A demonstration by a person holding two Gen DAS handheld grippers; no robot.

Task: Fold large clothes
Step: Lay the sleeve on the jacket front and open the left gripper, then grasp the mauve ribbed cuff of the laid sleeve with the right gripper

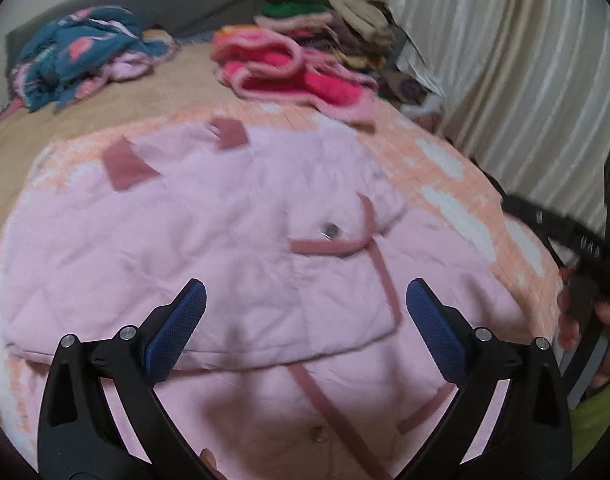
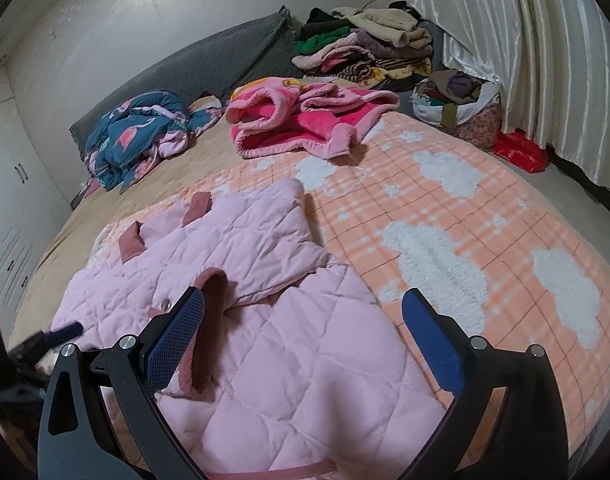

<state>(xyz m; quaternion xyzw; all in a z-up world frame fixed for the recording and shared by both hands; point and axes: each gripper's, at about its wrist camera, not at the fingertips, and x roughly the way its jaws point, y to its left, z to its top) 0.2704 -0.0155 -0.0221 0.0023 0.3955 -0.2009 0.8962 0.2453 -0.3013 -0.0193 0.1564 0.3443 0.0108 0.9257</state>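
We hold our left black two-finger gripper with blue textured pads [image 1: 305, 320] tilted downward, its jaws spread wide with nothing pinched between them. Our right black gripper with blue pads [image 2: 303, 324] is likewise angled down and gaping, empty. From the left wrist, our right hand [image 1: 581, 320] shows at three o'clock.

The room was evenly, softly lit. The left wrist view was smeared by motion blur; the right wrist view was sharp. Both bowed strongly toward dark circular edges. The curtain [image 2: 517, 40] showed sheen, and a soft shadow lay on the pink jacket [image 1: 233, 216].
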